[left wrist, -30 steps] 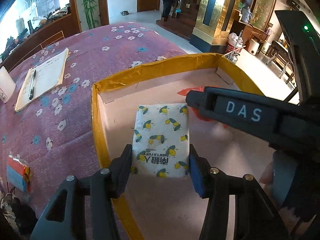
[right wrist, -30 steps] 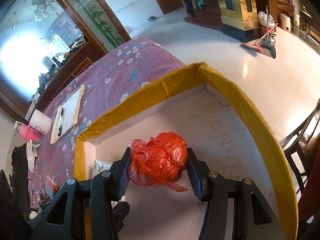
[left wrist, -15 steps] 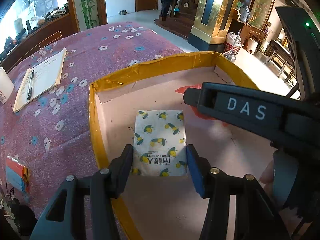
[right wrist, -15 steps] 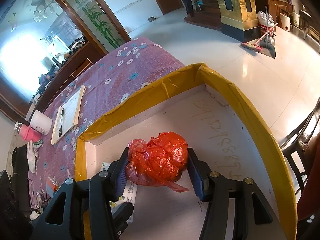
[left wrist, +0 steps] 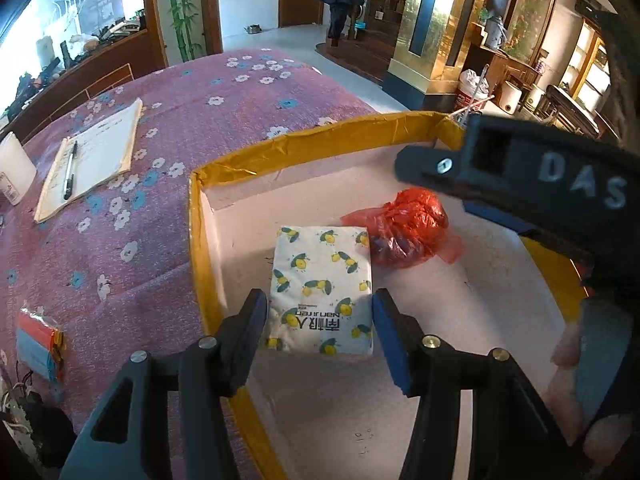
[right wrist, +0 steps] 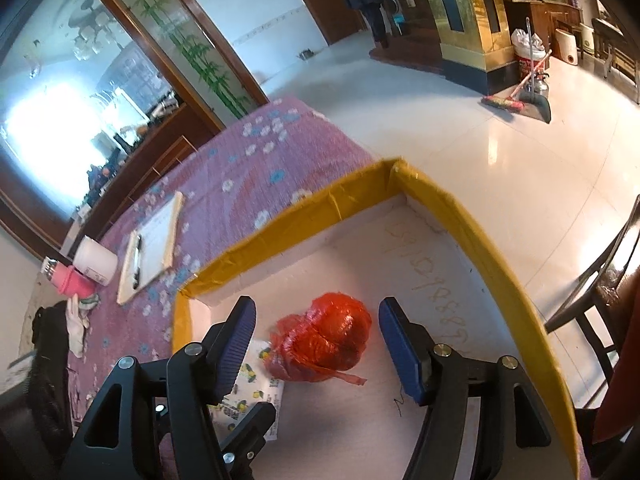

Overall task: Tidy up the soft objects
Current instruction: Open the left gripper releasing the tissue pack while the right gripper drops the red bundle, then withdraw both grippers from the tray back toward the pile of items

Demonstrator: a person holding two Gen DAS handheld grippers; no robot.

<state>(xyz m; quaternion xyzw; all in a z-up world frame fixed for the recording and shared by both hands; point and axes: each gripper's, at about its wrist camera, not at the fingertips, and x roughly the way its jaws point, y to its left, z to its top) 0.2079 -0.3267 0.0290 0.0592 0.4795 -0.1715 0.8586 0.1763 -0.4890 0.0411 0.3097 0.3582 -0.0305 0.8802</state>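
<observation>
A white tissue pack (left wrist: 320,280) printed with lemons lies flat on the floor of a box with a yellow-taped rim (left wrist: 320,140). My left gripper (left wrist: 318,296) is shut on it, a pad against each long side. A red plastic bag bundle (left wrist: 408,232) rests on the box floor, touching the pack's far right corner. In the right wrist view the bag (right wrist: 328,340) sits between the jaws of my right gripper (right wrist: 316,308), which are opening, with a gap on both sides. The pack (right wrist: 256,364) shows just left of the bag, inside the box rim (right wrist: 312,216).
The box stands on a purple flowered tablecloth (left wrist: 160,160). A notepad with a pen (left wrist: 96,156), a white container (left wrist: 12,164) and a pink bottle (right wrist: 72,284) lie to the far left. A coloured packet (left wrist: 36,344) is near left. A dark chair (right wrist: 600,300) stands right of the box.
The right jaws have spread off the red bag, which now lies on the box floor beside the tissue pack. The left gripper still holds the pack as before.
</observation>
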